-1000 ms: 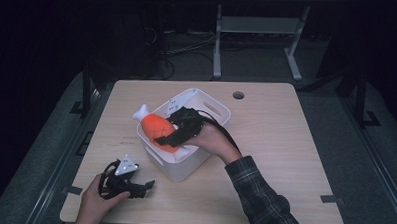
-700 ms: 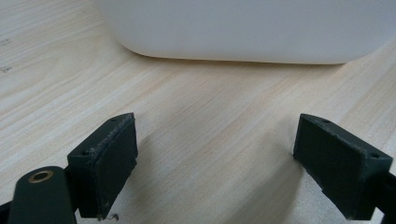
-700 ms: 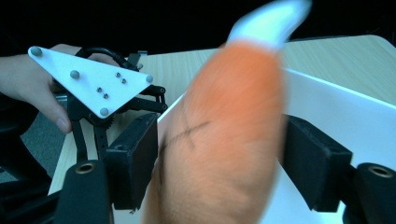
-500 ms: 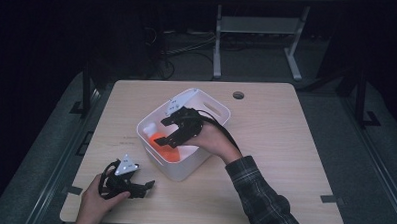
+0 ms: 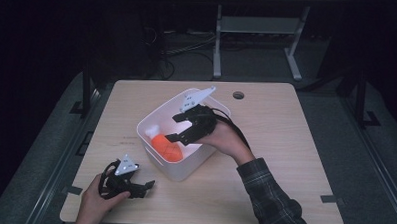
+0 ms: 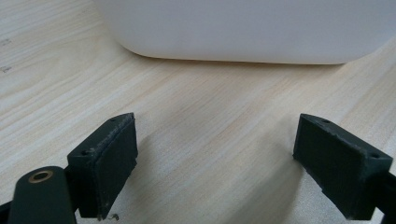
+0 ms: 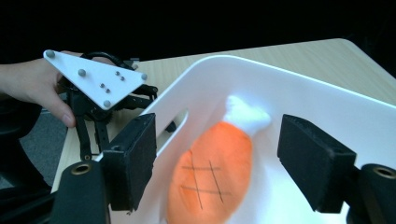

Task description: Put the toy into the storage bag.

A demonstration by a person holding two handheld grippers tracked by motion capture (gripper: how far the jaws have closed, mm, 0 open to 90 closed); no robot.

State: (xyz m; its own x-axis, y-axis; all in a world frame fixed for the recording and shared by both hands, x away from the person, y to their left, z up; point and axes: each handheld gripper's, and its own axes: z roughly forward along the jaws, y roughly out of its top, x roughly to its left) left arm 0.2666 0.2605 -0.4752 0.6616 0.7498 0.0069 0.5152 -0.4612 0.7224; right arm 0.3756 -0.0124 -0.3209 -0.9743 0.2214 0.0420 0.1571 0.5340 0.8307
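Observation:
An orange plush toy [image 5: 166, 147] with a white tip and drawn black lines lies inside the white bin [image 5: 184, 167] at the table's middle. My right gripper [image 5: 172, 127] hangs over the bin, a little right of the toy. Its jaws have just been opening and now stand apart. In the right gripper view the toy [image 7: 210, 177] lies on the bin floor beyond the right gripper [image 7: 218, 137], untouched by the pads. My left gripper [image 5: 143, 186] rests open low over the table [image 6: 201, 121], front left of the bin. It faces the bin's wall [image 6: 243, 28] with nothing between its jaws [image 6: 224, 161].
The wooden table [image 5: 285, 145] has a round cable hole [image 5: 238, 95] at the back. Bare wood lies to the right of the bin and along the front edge. A metal desk frame [image 5: 219, 42] stands on the dark floor beyond.
The right gripper carried the orange toy from the bin's left rim down into the bin and let it go. It has since drawn back to the right. The left gripper has kept still.

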